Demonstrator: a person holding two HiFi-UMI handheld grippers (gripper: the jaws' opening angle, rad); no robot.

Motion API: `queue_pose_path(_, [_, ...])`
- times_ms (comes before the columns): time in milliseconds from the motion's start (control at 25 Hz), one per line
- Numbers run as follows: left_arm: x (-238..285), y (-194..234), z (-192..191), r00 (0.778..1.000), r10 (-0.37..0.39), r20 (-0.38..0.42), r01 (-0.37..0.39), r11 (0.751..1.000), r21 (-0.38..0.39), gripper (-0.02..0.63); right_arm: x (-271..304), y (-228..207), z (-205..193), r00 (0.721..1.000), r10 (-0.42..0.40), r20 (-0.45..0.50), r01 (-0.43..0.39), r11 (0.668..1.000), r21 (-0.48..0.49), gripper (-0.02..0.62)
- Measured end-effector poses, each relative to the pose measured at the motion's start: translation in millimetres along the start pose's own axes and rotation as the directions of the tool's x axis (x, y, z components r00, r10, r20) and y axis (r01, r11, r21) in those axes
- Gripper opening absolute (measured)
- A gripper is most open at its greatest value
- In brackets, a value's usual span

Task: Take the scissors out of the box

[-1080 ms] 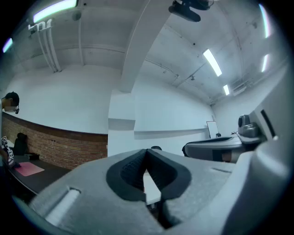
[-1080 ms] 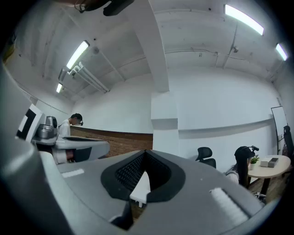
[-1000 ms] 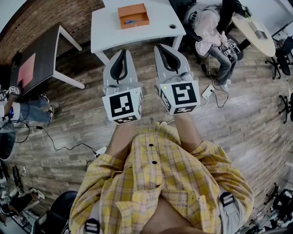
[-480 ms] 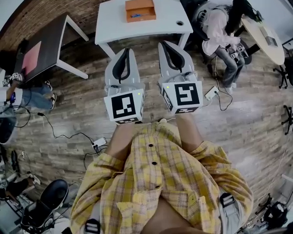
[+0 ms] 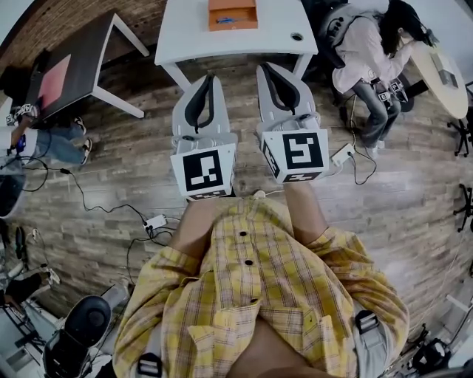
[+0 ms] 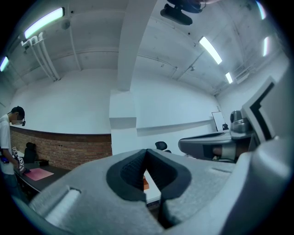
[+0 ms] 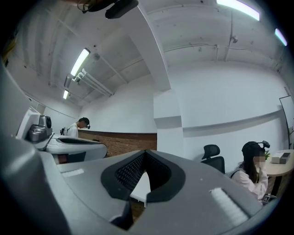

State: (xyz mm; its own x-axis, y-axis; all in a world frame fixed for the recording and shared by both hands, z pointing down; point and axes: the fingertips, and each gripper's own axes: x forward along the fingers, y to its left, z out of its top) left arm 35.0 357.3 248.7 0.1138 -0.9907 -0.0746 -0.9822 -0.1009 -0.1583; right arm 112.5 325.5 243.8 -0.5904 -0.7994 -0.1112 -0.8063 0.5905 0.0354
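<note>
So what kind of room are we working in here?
Probably an open office or lab workspace: a white desk holding an orange box, a person seated at a round table, and a power strip lying on the wood-plank floor.

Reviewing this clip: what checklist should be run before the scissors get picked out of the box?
1. Orange box on white table: ok.
2. Scissors inside: cannot tell; a small blue item shows in it.
3. Left gripper open for grasping: not ok, fingers shut, empty.
4. Right gripper open: not ok, fingers shut, empty.
5. Grippers over the table: not ok, both appear short of its near edge.
</note>
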Motion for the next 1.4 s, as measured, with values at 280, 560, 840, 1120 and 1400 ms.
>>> queue_pose_path(280, [41, 14, -24, 1.000, 0.010, -0.022, -0.010, 1.000, -0.021, 0.002, 40, -16, -19, 1.000, 0.015, -0.019, -0.015, 1.000, 0.001, 0.005])
queue_pose_path(560, [101, 37, -35, 1.000, 0.014, -0.023, -0.015, 1.000, -0.024, 0.002, 99, -37, -29, 0.999, 0.025, -0.027, -0.025, 1.000, 0.007, 0.005])
queue_pose_path(840, [175, 79, -44, 0.999, -0.014, -0.035, 0.013, 0.999, -0.031, 0.002, 180, -54, -38, 0.999, 0.008, -0.050, -0.007, 1.000, 0.011, 0.005])
queue_pose_path(1120, [229, 118, -49, 0.998, -0.047, -0.048, 0.045, 0.998, -0.034, 0.002, 244, -64, -40, 0.997, -0.032, -0.064, 0.033, 0.999, 0.016, 0.005])
queue_pose_path(1400, [278, 161, -65, 0.994, -0.085, -0.070, 0.082, 0.996, -0.041, 0.002, 304, -60, -43, 0.995, -0.061, -0.078, 0.061, 0.998, 0.000, 0.005])
